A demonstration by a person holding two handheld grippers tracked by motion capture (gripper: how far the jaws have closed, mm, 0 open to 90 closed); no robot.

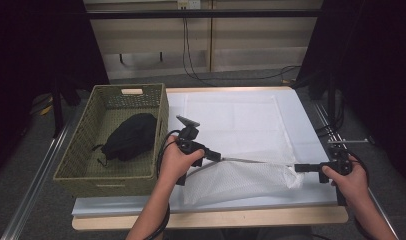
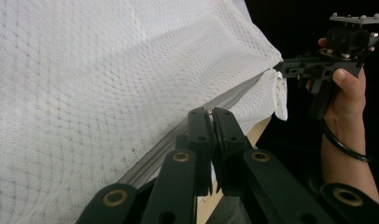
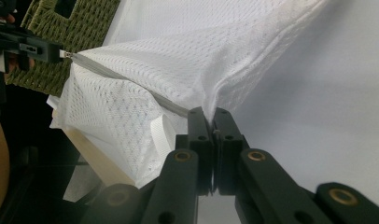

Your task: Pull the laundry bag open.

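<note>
Green woven basket (image 1: pixel 86 160) on the left of the table, its far wall with a handle slot. Inside it, a black bag (image 1: pixel 131 136), crumpled, toward the right side of the basket, a strap trailing to its near left. Table (image 1: pixel 301 117) covered with a white sheet; bare wooden edge (image 1: pixel 216 217) along the near side. Far off, black cables (image 1: pixel 191 67) hang down a pale wall and run across the grey floor. Metal rail (image 1: pixel 33 185) on the floor at left.
</note>
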